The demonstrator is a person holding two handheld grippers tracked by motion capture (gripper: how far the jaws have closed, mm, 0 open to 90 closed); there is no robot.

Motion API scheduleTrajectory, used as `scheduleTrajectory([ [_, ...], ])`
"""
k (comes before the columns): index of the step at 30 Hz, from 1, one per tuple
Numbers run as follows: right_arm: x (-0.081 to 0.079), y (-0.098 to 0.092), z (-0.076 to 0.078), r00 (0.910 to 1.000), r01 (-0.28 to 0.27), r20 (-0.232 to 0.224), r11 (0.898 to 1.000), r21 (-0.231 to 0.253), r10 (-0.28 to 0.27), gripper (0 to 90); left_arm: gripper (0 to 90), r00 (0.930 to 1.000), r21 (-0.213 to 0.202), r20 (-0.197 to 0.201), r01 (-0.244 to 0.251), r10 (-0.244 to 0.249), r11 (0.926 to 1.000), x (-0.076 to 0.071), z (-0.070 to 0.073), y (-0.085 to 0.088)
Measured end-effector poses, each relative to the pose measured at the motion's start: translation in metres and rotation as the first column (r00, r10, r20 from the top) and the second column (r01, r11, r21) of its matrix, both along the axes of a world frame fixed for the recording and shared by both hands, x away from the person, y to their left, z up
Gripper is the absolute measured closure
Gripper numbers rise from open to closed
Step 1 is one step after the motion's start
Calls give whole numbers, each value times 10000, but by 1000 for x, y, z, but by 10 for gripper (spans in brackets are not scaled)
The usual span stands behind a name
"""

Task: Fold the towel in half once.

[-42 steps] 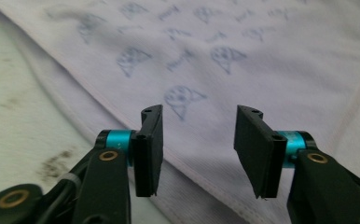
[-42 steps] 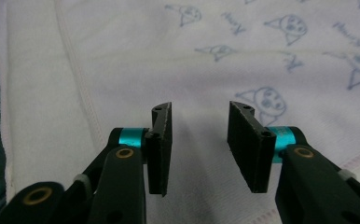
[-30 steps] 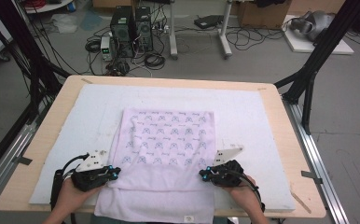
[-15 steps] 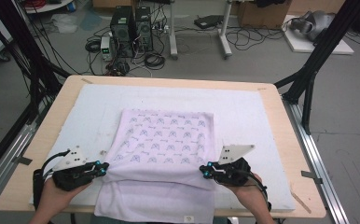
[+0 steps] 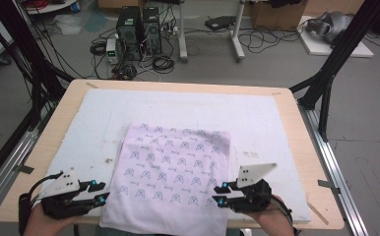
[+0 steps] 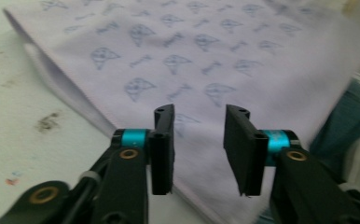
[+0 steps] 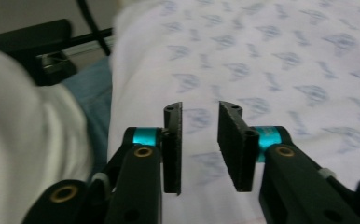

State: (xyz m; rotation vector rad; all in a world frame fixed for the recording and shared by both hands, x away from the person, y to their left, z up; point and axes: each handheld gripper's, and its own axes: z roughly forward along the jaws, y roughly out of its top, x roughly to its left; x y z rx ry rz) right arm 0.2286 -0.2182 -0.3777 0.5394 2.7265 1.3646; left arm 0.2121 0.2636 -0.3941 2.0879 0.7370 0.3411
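Both grippers — left gripper (image 5: 102,192) and right gripper (image 5: 219,195) — have just been opening, jaws partly apart, nothing between them; each flanks the cloth (image 5: 171,169) at its near corners.

Cloth (image 5: 171,172) looks like thin matt woven fabric, pale lilac w/ a faded blue print, soft, no shine. Counter (image 5: 296,113) is light wood round the rim, smooth-ish, w/ a white matt mat (image 5: 188,105) on top, a bit stained and scuffed. Left tool (image 6: 201,149) and right tool (image 7: 201,149): matt black plastic, rough-looking pads, glossy teal metal collars, brass-coloured rivets.
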Motion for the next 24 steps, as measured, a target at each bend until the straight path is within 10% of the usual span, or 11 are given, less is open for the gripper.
scheduleTrajectory([
  [5, 58, -4, -10, 9907, 1332, 361, 9897, -534, -1314, 587, 570, 9975, -128, 247, -657, 660, 9978, 54, -4, -8],
  [10, 124, -14, -20, 9555, 2949, 400, 9514, -891, -2924, 478, 531, 9853, -107, 78, -1704, 1705, 9853, 120, -10, -16],
  [15, 171, -21, -24, 9165, 3994, 336, 9080, -1265, -3985, 371, 469, 9540, -235, -478, -2973, 2960, 9545, 175, -22, -19],
  [19, 194, -21, -33, 9182, 3894, -242, 9123, -1271, -3953, 352, 426, 9318, -290, -1259, -3465, 3405, 9376, 208, -31, -27],
  [21, 203, -19, -42, 9125, 3935, -683, 9111, -1228, -4033, 362, 401, 9270, -295, -1914, -3338, 3225, 9422, 219, -40, -33],
  [24, 211, -16, -55, 9248, 3313, -1509, 9342, -1323, -3493, 794, 688, 9329, 52, -1812, -3156, 3113, 9489, 223, -48, -39],
])
